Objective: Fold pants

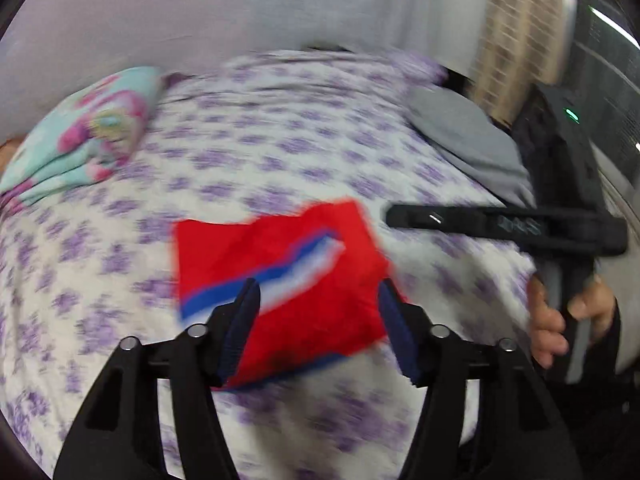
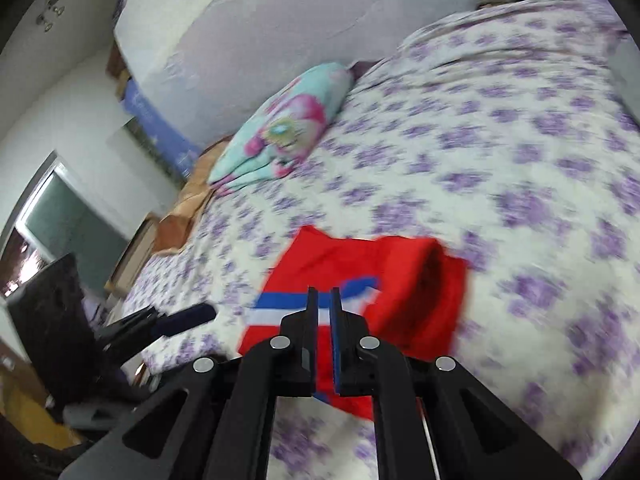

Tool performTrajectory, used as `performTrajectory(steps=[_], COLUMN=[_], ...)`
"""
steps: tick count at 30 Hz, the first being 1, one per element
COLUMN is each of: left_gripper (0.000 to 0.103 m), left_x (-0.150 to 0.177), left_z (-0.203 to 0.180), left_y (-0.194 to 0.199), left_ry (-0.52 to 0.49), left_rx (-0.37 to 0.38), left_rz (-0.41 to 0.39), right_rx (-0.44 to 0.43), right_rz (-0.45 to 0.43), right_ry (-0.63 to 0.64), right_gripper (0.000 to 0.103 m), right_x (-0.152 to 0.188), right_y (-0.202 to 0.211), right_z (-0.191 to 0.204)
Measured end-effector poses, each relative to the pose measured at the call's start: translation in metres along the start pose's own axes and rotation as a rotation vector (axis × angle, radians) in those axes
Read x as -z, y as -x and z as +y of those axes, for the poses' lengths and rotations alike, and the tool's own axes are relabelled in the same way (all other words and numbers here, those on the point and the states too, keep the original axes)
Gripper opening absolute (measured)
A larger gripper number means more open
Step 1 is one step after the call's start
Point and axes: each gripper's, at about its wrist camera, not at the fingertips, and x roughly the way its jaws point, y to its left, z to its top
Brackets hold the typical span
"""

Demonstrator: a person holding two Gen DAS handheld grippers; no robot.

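Pants (image 1: 280,280) lie folded near the bed's (image 1: 280,152) front edge; we judge only withdrawal remains: left gripper (image 1: 318,320) wide, right gripper (image 2: 324,312) narrow, both empty.

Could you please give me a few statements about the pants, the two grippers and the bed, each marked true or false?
1. The red pants lie folded into a compact shape on the floral bedsheet. True.
2. The left gripper has its jaws closed tight. False: they stand wide apart, with nothing between them.
3. The right gripper has its jaws nearly together. True.
4. The pants are plain red all over. False: they carry a blue and white stripe.
5. A folded teal and pink blanket lies on top of the pants. False: it lies apart, near the wall.
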Motion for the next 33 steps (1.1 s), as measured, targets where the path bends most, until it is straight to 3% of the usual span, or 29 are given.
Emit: performTrajectory(steps=[2,4,6,10,12,14,15,16,17,21,25,28,33], left_gripper=[0.016,0.010,0.009,0.006,0.006,0.006,0.006,0.006,0.006,0.006,0.006,0.006,0.006], left_x=[-0.006,-0.006,-0.001,0.024,0.024,0.028,0.031,0.035,0.039,0.043,0.045,0.054,0.056], left_z=[0.021,0.033,0.040,0.063,0.068,0.070,0.072,0.074,0.075,0.078,0.075,0.071,0.072], left_y=[-0.012,-0.027,-0.053,-0.099,-0.092,-0.076,-0.069,-0.062,-0.059,-0.054,-0.052,-0.072,-0.074], left_ry=[0.049,0.078,0.091,0.151,0.167,0.163,0.167,0.179,0.188,0.206,0.195,0.198,0.205], left_rx=[0.010,0.015,0.023,0.021,0.046,0.055,0.064,0.073,0.082,0.088,0.126,0.116,0.118], left_rz=[0.021,0.048,0.103,0.189,0.178,0.171,0.164,0.163,0.164,0.175,0.175,0.243,0.244], right_rx=[0.026,0.107,0.174,0.175,0.192,0.153,0.139,0.128,0.119,0.141,0.277,0.487,0.462], right_rz=[0.058,0.168,0.237,0.244,0.273,0.265,0.251,0.240,0.253,0.345,0.481,0.525,0.504], right_ry=[0.032,0.033,-0.019,-0.052,-0.012,0.074,0.111,0.165,0.231,0.337,0.410,0.466,0.434], right_gripper=[0.007,0.007,0.003,0.000,0.007,0.016,0.023,0.041,0.047,0.046,0.045,0.045,0.042], right_x=[-0.004,0.005,0.019,0.026,0.016,-0.004,-0.012,-0.023,-0.035,-0.069,-0.077,-0.062,-0.058], right_y=[-0.021,-0.049,-0.063,-0.068,-0.070,-0.072,-0.073,-0.080,-0.093,-0.149,-0.201,-0.241,-0.243], right_z=[0.004,-0.004,-0.021,-0.028,-0.011,0.016,0.027,0.042,0.056,0.080,0.073,0.053,0.051])
